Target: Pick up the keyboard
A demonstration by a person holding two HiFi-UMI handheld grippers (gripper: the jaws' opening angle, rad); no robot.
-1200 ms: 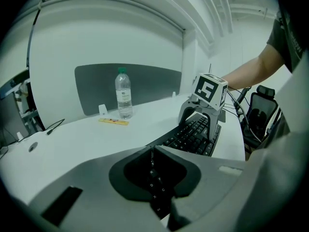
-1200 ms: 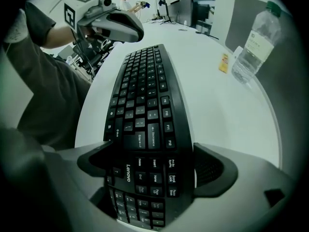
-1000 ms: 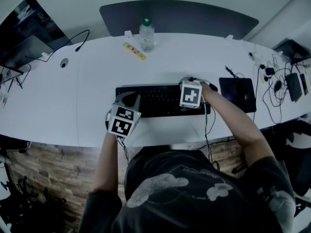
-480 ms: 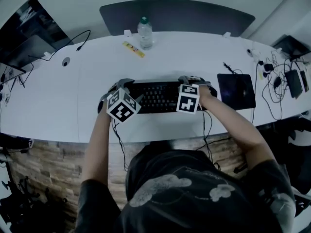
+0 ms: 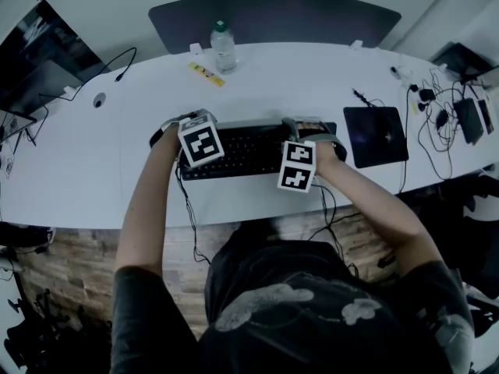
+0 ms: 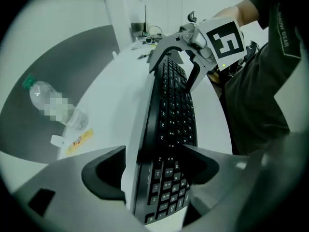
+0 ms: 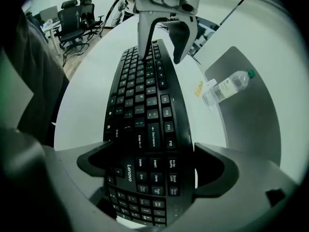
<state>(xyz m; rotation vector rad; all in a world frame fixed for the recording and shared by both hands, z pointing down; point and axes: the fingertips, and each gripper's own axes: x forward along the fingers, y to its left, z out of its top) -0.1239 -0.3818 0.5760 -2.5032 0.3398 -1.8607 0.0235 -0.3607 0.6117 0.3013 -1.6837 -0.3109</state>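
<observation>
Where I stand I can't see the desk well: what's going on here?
A person holds a gripper in each hand at a black keyboard on a white table. The right gripper appears clamped across the keyboard's right end. The left gripper has just been opening its jaws; they straddle the left end without gripping it. Whether the keyboard has left the table I cannot tell.

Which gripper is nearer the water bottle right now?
Left. The left gripper, whose jaws have just been opening around the keyboard's left end, is almost straight in front of the water bottle. The right gripper holds the keyboard's right end, farther off.
</observation>
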